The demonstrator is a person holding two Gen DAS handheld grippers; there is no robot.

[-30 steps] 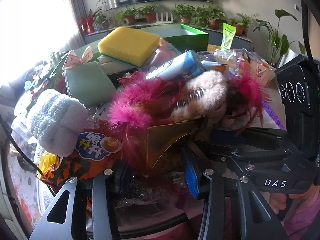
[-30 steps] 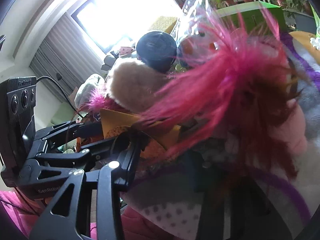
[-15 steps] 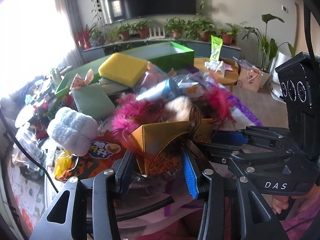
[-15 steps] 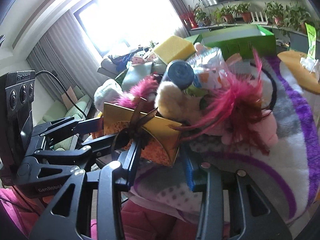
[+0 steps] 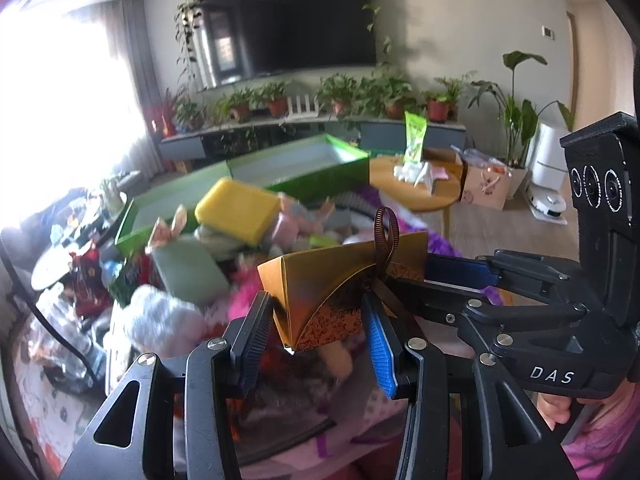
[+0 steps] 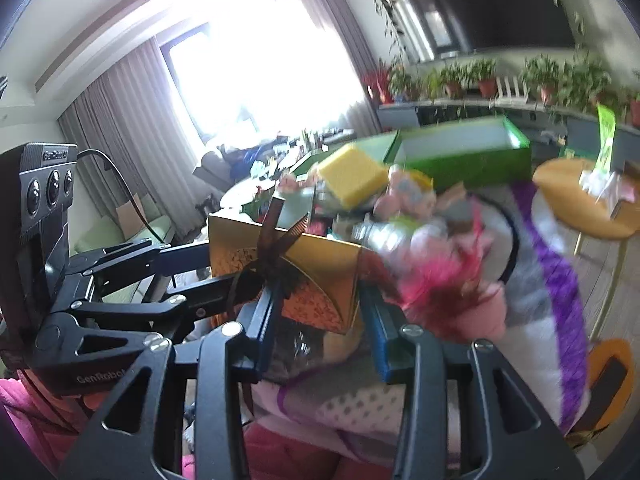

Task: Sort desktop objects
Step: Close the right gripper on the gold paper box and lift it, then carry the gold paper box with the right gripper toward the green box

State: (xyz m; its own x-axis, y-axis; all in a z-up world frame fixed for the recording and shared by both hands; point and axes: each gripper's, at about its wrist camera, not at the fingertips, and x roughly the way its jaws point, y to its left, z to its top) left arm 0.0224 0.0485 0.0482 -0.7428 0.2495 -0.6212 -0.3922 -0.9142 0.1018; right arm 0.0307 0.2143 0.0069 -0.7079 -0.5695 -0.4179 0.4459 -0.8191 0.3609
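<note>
Both claws hold one thing between them – a small gold gift box (image 5: 344, 280) of folded card, with a dark brown ribbon (image 5: 386, 236) tied around its middle. It hangs in the air above the cluttered tabletop, clear of the pile below.

In the left wrist view, the left claw (image 5: 316, 324) pinches the lower patterned end of the box, one pad on each side. The right claw (image 5: 460, 276) reaches in from the right edge and clamps the other end, just behind the ribbon. In the right wrist view the right claw (image 6: 316, 312) presses on the orange patterned corner.

The box looks very light and hollow, so I judge that it will dent if squeezed hard. The curved end flaps are the weak places; the straight folded edges are a safer hold. The ribbon is loose and could catch on a finger.

Going left to right under the box: a white fluffy sock (image 5: 160, 320), a grey-green pouch (image 5: 188, 268), a yellow sponge (image 5: 236, 212), pink feathers (image 6: 444, 284), and behind them an open green tray (image 5: 304, 164). The pile is high – a low carry toward the tray could brush the sponge.
</note>
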